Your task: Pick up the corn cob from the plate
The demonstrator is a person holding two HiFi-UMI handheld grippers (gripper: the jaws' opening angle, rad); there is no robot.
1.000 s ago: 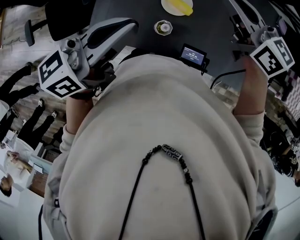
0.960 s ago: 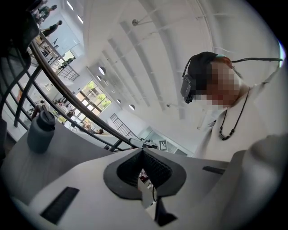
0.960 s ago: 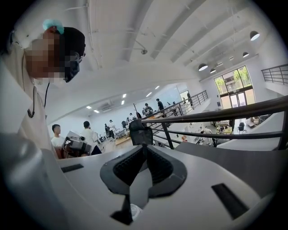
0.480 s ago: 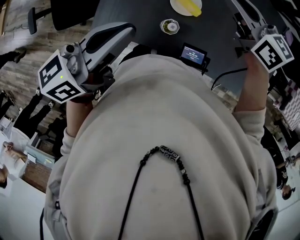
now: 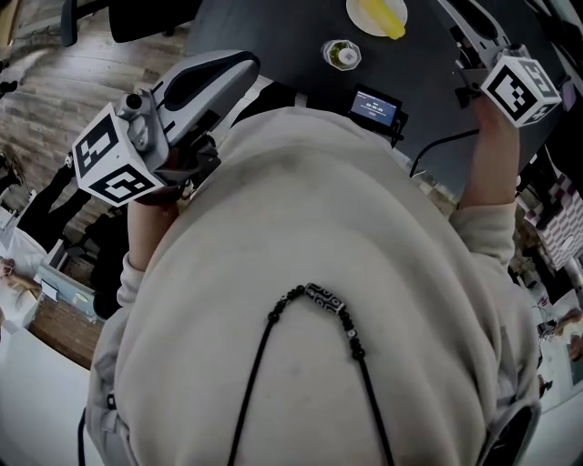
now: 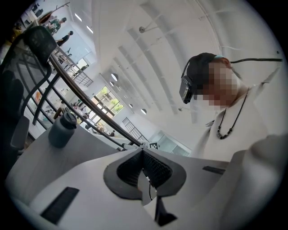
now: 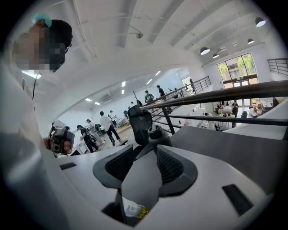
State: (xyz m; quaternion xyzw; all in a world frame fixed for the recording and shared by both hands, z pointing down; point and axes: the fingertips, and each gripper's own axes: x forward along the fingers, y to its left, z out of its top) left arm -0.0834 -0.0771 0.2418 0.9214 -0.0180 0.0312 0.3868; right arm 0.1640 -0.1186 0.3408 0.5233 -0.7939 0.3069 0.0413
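Note:
The yellow corn cob [image 5: 384, 15] lies on a white plate [image 5: 357, 18] at the far edge of the dark table [image 5: 273, 36], at the top of the head view. My right gripper [image 5: 460, 11] reaches over the table to the right of the plate, well apart from it. Its jaws have just been opening and stand open [image 7: 145, 146] with nothing between them. My left gripper [image 5: 248, 62] hovers at the table's left corner, its pads [image 6: 153, 164] meeting at the tips, empty. Neither gripper view shows the corn.
A small bowl [image 5: 342, 55] sits left of and nearer than the plate. A small black device with a screen [image 5: 375, 105] and its cable lie at the near table edge. A dark bottle [image 7: 155, 132] stands on the table ahead of the right gripper. A chair [image 7: 139, 121] and railings lie beyond.
In the head view the plate, bowl and table have slid rightward. The right gripper's marker cube has gone up the picture, further over the table. The left gripper has shifted only slightly.

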